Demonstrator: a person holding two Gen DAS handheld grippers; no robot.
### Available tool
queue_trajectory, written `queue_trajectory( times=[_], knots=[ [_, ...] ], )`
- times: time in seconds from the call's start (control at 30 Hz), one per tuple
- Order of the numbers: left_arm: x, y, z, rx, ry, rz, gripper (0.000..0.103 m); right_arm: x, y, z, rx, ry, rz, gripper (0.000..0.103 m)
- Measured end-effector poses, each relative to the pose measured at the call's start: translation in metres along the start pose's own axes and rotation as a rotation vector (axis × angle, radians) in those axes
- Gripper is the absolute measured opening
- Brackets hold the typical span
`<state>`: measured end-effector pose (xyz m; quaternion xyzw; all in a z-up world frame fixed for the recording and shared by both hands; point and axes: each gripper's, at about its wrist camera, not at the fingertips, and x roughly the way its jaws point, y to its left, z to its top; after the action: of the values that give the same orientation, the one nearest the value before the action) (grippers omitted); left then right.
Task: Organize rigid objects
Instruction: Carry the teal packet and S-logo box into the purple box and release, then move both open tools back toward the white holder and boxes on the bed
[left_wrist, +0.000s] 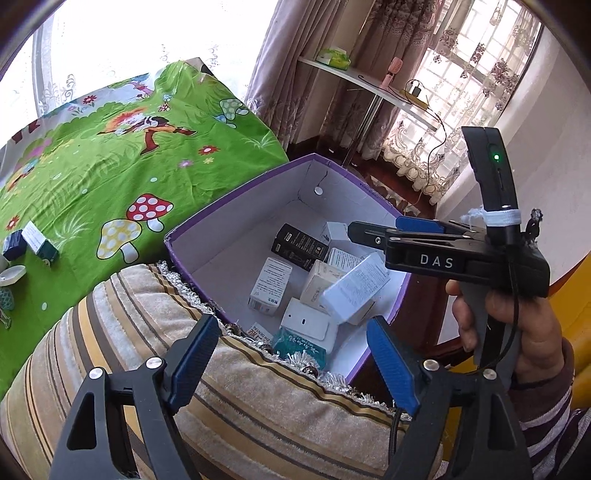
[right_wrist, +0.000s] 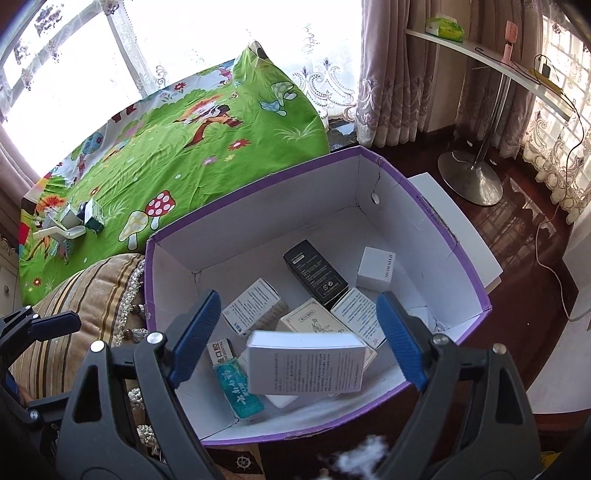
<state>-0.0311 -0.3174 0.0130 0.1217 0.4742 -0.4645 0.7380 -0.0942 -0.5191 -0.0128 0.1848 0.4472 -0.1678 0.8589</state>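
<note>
Tongs on both sides gape wide: right tongs (right_wrist: 297, 341) straddle a tilted white printed carton (right_wrist: 306, 363), seemingly untouched, above the purple-rimmed white cardboard box (right_wrist: 424, 195); left tongs (left_wrist: 295, 356) hold nothing.

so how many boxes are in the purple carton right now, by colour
white boxes: 5
black box: 1
cream box: 1
teal box: 1
total in the purple carton: 8
</note>
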Motion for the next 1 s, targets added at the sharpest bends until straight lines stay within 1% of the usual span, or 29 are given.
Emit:
queue_trajectory(
  times=[0.23, 0.5, 0.8, 1.0],
  knots=[
    [-0.015, 0.022, -0.008, -0.056, -0.034, 0.008, 0.083, -0.002, 0.011, 0.001, -0.024, 0.004, 0.011, 0.088],
    [-0.049, 0.075, -0.024, -0.201, -0.096, 0.041, 0.083, -0.002, 0.031, 0.005, -0.068, 0.009, 0.023, 0.088],
    [-0.089, 0.143, -0.051, -0.360, -0.163, 0.120, 0.083, 0.000, 0.072, 0.011, -0.159, 0.016, 0.050, 0.088],
    [-0.109, 0.192, -0.065, -0.459, -0.185, 0.187, 0.083, 0.006, 0.105, 0.019, -0.227, 0.025, 0.072, 0.088]
  ],
)
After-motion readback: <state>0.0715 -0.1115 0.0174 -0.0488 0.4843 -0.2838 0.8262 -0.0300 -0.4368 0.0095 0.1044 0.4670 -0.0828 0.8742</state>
